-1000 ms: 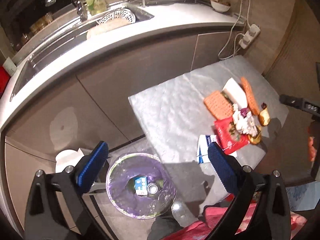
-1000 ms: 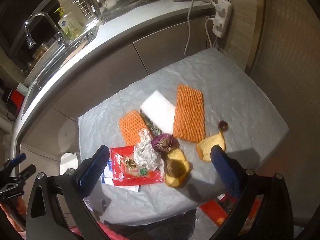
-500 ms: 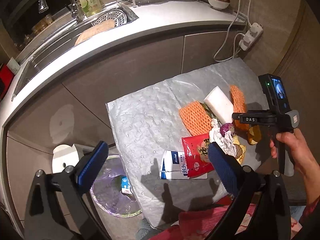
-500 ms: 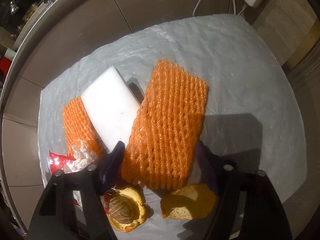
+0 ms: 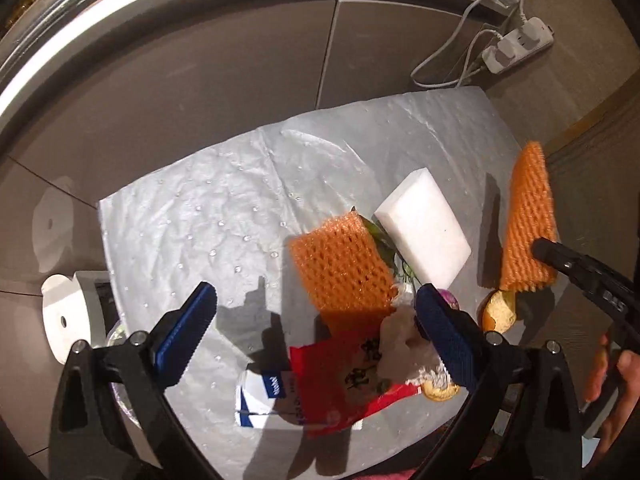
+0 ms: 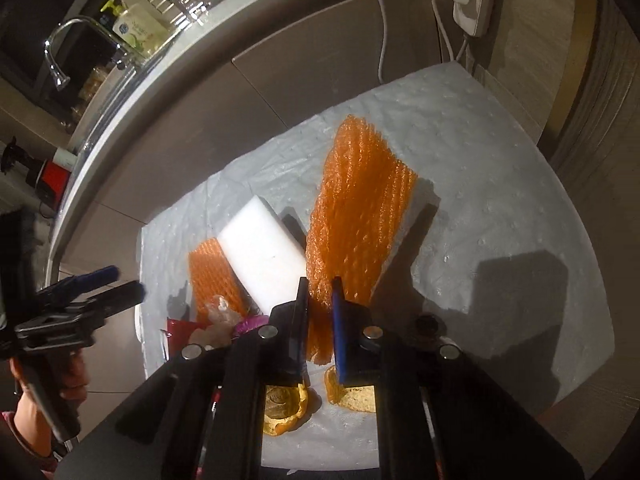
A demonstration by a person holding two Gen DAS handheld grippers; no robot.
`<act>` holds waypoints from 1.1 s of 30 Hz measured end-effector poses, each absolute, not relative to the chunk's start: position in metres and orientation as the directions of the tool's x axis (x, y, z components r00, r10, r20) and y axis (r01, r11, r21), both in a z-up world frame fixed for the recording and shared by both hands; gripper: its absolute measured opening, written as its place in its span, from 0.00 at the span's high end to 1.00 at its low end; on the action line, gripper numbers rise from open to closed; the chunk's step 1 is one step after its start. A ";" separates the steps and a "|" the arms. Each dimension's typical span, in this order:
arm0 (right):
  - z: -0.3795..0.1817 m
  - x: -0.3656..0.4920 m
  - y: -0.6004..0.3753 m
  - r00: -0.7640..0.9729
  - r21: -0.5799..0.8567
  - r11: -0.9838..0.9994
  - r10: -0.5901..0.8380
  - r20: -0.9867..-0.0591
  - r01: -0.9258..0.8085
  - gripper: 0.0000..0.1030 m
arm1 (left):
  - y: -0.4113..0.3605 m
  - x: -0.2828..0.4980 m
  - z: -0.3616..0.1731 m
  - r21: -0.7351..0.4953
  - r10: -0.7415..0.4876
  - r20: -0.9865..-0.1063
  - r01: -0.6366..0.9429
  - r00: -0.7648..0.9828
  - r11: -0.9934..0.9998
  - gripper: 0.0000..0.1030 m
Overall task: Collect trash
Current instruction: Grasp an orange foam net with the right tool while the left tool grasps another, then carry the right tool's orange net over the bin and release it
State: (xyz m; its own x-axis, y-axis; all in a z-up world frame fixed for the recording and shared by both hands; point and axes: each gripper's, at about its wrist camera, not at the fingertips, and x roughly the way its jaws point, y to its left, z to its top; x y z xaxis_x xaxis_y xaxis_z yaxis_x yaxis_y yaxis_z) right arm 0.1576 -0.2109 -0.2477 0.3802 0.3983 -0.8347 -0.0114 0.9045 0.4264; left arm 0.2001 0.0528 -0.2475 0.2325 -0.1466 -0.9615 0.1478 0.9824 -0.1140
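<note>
Step in hand: pick-up of one trash item. Right gripper (image 6: 320,300) is clenched on the near end of the long orange foam net (image 6: 356,216), which stands tilted up off the grey mat (image 6: 500,184), its far end near or on the mat, just right of the white foam block (image 6: 262,252). Left gripper (image 5: 316,320) is released, fingers wide apart, hovering above the red wrapper (image 5: 348,380) in front of the block. Judgement: the next move calls for lifting the net clear and carrying it to a bin; no bin is identifiable here. Count on the mat: orange nets 2 (second one (image 5: 340,264) left of the block), white block 1, red wrapper 1, white-blue packet (image 5: 264,400) 1, peel pieces (image 6: 282,406) at least 2.
</note>
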 end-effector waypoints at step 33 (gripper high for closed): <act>-0.206 0.136 -0.201 0.474 0.453 0.889 0.428 -0.769 -0.066 0.89 | 0.098 0.199 -0.178 -0.319 -0.359 -0.860 0.167 0.362 0.933 0.92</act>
